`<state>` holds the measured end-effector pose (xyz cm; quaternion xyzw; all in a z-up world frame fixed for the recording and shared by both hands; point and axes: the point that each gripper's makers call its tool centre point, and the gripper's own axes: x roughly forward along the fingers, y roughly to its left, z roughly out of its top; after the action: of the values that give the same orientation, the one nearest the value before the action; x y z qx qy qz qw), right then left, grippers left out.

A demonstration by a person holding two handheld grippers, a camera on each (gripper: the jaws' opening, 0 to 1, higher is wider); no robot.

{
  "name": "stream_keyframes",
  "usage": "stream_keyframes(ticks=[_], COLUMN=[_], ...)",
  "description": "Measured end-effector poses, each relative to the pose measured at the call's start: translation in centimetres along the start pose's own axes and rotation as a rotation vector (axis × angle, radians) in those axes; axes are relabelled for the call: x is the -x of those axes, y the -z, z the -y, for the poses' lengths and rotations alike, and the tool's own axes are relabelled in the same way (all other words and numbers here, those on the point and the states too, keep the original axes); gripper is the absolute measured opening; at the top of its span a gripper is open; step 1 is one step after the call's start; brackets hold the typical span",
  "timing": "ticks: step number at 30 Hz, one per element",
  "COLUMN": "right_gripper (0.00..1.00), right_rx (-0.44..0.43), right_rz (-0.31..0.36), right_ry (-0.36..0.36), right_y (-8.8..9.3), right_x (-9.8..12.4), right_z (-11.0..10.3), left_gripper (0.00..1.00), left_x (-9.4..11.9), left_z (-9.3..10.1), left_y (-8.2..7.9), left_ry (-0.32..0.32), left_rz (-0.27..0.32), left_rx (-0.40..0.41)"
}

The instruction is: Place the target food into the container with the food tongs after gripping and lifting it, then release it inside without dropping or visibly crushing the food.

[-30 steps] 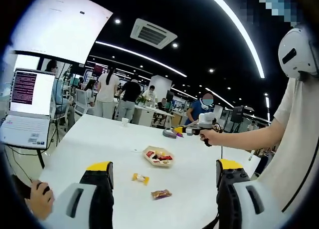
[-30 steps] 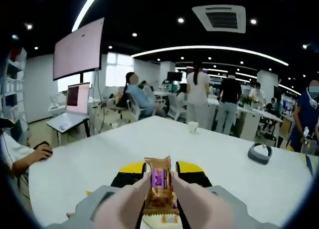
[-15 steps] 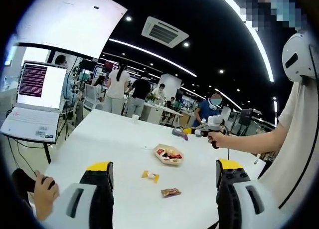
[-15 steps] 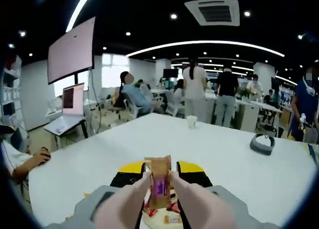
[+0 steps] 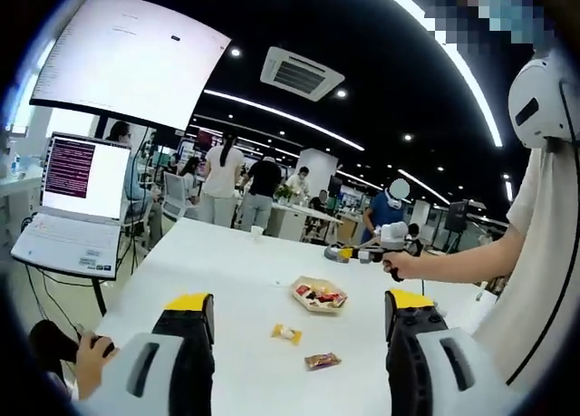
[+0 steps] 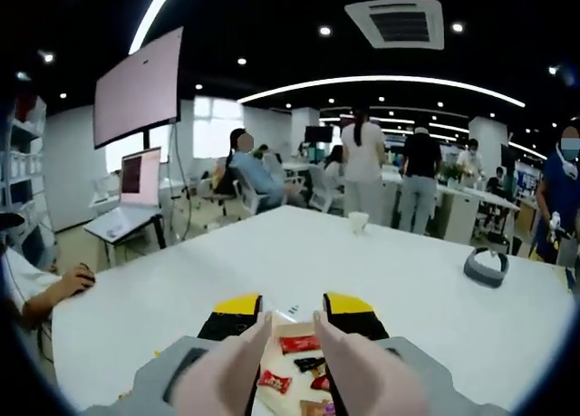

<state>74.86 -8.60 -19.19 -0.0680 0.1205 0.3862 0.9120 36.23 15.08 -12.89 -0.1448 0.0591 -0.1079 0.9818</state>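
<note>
Snack [image 6: 298, 343] dropped into container [image 6: 288, 329] under opened right tool [image 6: 291, 324]

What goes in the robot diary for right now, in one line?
right gripper: open over tray | snacks in tray | left gripper: open | two snacks on table

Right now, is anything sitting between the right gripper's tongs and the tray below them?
Nothing visible does. The tongs are open above the tray, with only wrapped snacks lying inside it.

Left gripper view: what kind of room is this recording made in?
Most likely an open-plan office or lab: a laptop under a large wall screen, a long white table, a ceiling air-conditioning unit, and people standing among desks behind.
</note>
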Motion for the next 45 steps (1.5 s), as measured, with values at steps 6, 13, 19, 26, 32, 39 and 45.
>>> stream_keyframes(ticks=[6,13,19,26,32,39,45], right_gripper=[0.26,0.26,0.26,0.27,0.27,0.27,0.27], right_rx=[0.015,0.033,0.017,0.009,0.028,0.022,0.023], right_rz=[-0.007,-0.01,-0.023,-0.029,-0.05,-0.053,-0.064], right_ry=[-0.023,-0.03,-0.029,-0.037,-0.096,-0.125,-0.174], right_y=[0.0,-0.2,0.2,1.1,2.0,2.7,3.7], right_x=[0.0,0.8,1.3,2.0,2.2,3.1,4.6], right_z=[-1.6,-2.4,-2.1,-2.0,-3.3,-4.1,-5.5], left_gripper=[0.78,0.78,0.79,0.84,0.84,0.85,0.85], left_x=[1.4,1.7,0.7,-0.8,-1.0,-1.6,-2.9], left_z=[-0.7,-1.5,-0.9,-0.2,0.2,0.5,0.9], left_y=[0.0,0.8,2.1,3.1,3.9,4.7,4.6], left_ry=[-0.032,-0.026,0.034,0.095,0.081,0.083,0.105], left_rz=[0.018,0.015,-0.034,-0.069,-0.104,-0.108,-0.113], left_rx=[-0.009,-0.016,-0.034,-0.049,-0.069,-0.034,-0.027])
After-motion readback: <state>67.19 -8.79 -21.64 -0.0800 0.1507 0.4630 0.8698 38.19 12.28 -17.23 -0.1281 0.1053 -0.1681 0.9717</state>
